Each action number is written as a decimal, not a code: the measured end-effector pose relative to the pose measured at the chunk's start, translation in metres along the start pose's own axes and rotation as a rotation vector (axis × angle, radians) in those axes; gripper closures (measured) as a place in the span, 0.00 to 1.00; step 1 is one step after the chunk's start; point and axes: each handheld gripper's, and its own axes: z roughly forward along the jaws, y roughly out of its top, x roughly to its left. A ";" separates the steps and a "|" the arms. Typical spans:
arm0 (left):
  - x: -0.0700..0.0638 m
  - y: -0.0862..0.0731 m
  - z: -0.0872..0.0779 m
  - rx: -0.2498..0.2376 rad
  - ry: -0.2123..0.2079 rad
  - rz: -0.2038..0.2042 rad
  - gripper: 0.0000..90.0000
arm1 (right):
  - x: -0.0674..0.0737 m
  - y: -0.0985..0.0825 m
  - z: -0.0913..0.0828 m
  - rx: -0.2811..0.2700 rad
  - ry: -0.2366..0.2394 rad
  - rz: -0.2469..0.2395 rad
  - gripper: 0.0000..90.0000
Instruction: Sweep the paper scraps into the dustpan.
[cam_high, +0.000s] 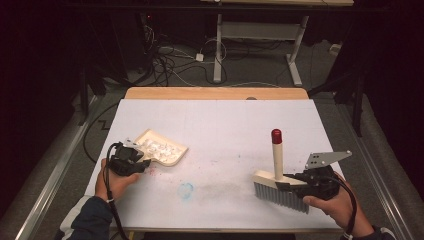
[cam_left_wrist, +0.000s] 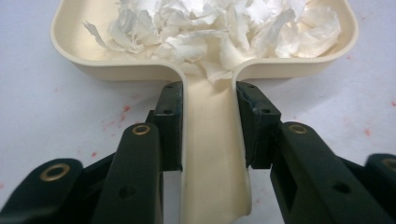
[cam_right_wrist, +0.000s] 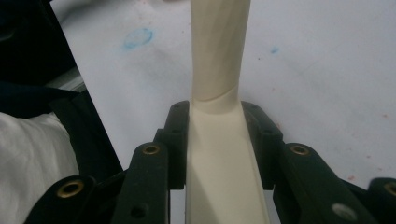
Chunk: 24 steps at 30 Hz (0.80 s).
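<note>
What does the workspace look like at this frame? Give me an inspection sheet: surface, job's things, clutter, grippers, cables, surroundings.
Surface: white table top, faint red specks and a blue smudge near the front.
Job's things: cream dustpan at left, loaded with torn white paper scraps; cream hand brush with grey bristles and red-tipped handle at right.
Clutter: nothing seen.
Grippers: left gripper shut on the dustpan's handle; right gripper shut on the hand brush's body.
Cables: a black cable trails from the left gripper; loose leads on the floor behind.
Surroundings: dark room, white desk frame beyond the table.
</note>
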 end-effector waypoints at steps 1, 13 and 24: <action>0.001 -0.001 0.000 -0.004 0.001 -0.011 0.71 | -0.001 0.000 0.000 0.003 0.009 0.008 0.75; 0.012 -0.003 0.003 -0.006 0.042 -0.075 0.71 | -0.025 0.004 0.014 0.041 0.021 0.054 0.75; 0.017 -0.002 0.010 -0.003 0.068 -0.108 0.71 | -0.060 0.012 0.024 0.081 0.013 0.072 0.69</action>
